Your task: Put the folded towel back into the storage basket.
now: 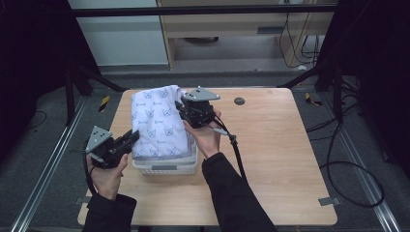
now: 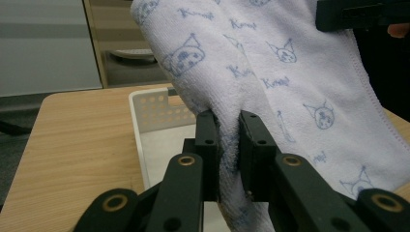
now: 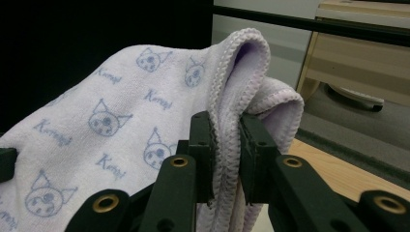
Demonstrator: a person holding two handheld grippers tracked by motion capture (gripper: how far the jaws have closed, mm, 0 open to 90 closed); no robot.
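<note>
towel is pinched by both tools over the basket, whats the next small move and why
Probably lower both together: the left tool and right tool each clamp the towel, which drapes above the white basket rather than lying inside it.

Left gripper low by the tabletop's near-left edge, jaws clamped tight; right gripper raised toward the far edge, jaws pinched too; both forearms reaching in.

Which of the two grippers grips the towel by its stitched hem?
The right gripper: its jaws pinch the folded stitched hem of the towel. The left gripper pinches plain terry cloth, above the white basket.
</note>
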